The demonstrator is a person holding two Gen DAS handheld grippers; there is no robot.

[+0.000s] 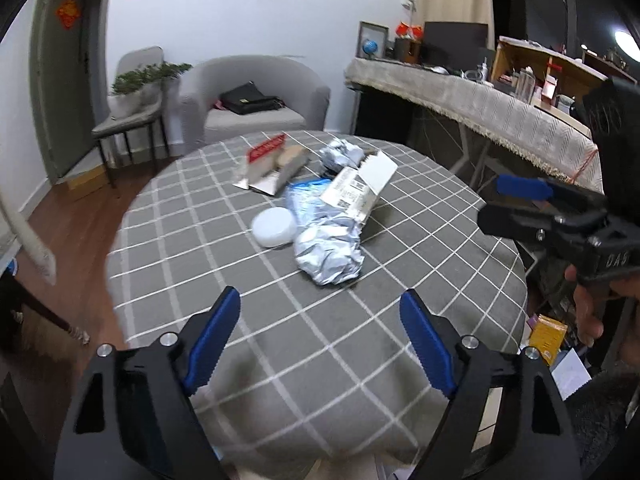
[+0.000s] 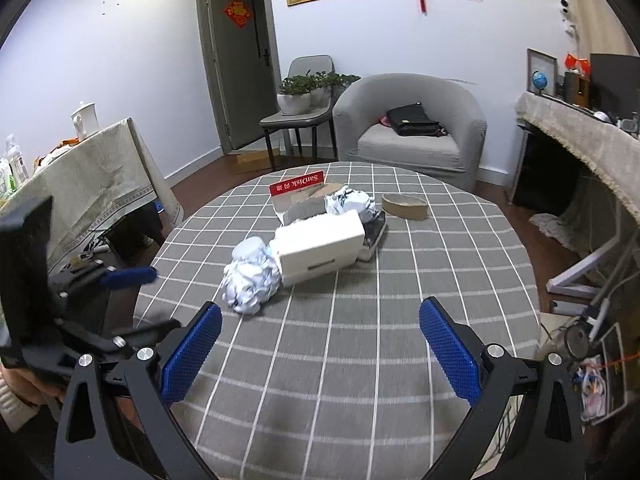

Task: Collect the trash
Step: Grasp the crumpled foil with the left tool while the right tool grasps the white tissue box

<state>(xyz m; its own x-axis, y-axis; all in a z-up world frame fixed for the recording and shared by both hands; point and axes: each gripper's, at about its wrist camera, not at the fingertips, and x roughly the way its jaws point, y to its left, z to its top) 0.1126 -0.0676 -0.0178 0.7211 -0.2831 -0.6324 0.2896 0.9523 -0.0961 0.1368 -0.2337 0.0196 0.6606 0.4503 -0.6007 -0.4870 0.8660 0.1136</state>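
A pile of trash lies mid-table on the grey checked cloth (image 1: 224,216): a crumpled silver wrapper (image 1: 328,254), a white round lid (image 1: 274,227), a white carton (image 1: 362,190), a second crumpled wrapper (image 1: 342,154) and a red-labelled card pack (image 1: 266,152). My left gripper (image 1: 320,340) is open and empty, over the near table edge, short of the pile. In the right wrist view, the crumpled wrapper (image 2: 250,280), white carton (image 2: 322,250), red SanDisk pack (image 2: 296,185) and a brown round lid (image 2: 404,207) show. My right gripper (image 2: 320,356) is open and empty, also near the table edge (image 2: 360,360).
A grey armchair (image 2: 408,136) with a black bag stands behind the table, beside a chair with potted plants (image 2: 304,92). A cloth-covered side table (image 2: 88,168) is left, a cluttered cloth-covered counter (image 1: 480,100) right. Cables and boxes lie on the floor at right (image 2: 592,320).
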